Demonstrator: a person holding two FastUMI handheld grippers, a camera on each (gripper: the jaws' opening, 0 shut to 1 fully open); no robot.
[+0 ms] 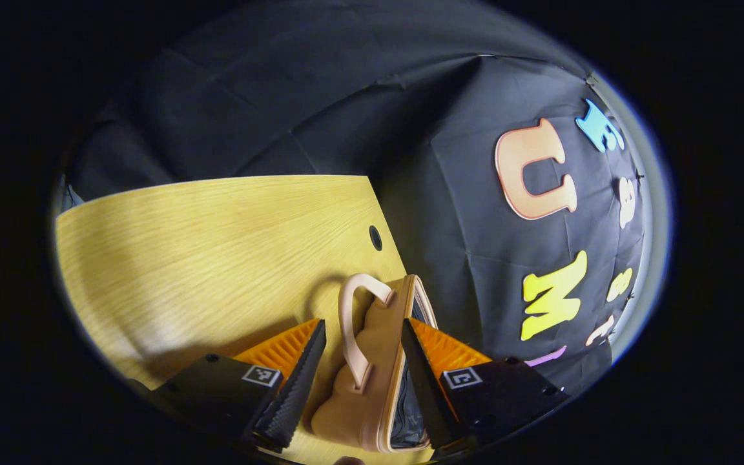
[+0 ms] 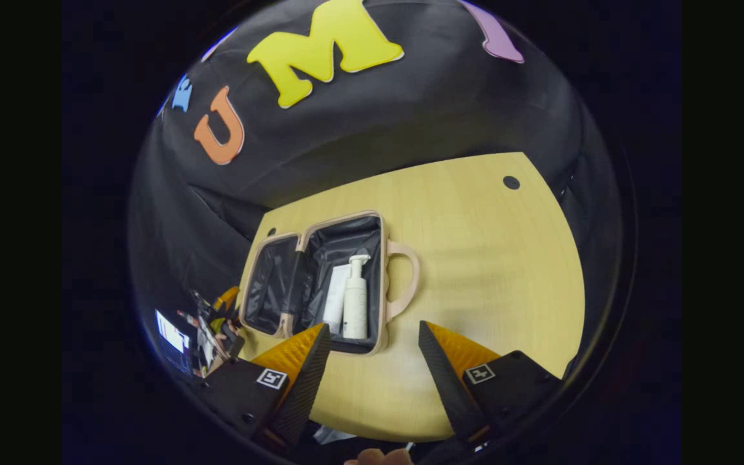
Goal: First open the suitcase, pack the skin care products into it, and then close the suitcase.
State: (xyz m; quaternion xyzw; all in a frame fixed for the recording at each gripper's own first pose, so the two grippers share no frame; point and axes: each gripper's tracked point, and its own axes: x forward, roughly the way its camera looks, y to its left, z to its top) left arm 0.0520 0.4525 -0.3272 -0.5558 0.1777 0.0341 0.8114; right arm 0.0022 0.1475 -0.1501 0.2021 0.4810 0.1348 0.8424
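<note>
1. Right gripper view: the suitcase (image 2: 320, 284) lies open on the wooden bench (image 2: 495, 258), toward the bench's far-left part as this view frames it. Both halves show dark lining.
2. The half carrying the handle (image 2: 404, 278) holds two skin care items lying side by side: a white pump bottle (image 2: 355, 300) and, just beside it on its left, a flat white tube (image 2: 335, 297). They appear to touch; I cannot tell for certain.
3. The other half, the lid (image 2: 268, 287), is folded outward to the left and looks empty as far as the lining shows.
4. Right claw (image 2: 372, 339): released, jaws spread wide with bare bench between them, gripping nothing. It hangs above the near edge of the bench; one finger overlaps the suitcase's near corner in the picture, contact not determinable.
5. Also in the right gripper view, at the lower left past the lid, part of the other gripper and a hand show small and blurred; details unreadable.
6. Left gripper view: the left claw (image 1: 362, 352) sits at the edge of the suitcase (image 1: 372, 368), seen edge-on here, tan shell with the handle (image 1: 352, 329) arching over it toward the bench.
7. The left claw's jaws stand apart, one on either side of the suitcase wall. Whether both fingers press on the wall cannot be told, so the grip is uncertain.
8. The bench (image 1: 217, 245) stretches away to the left in this view, with a small dark round hole (image 1: 376, 237) near its far edge.
</note>
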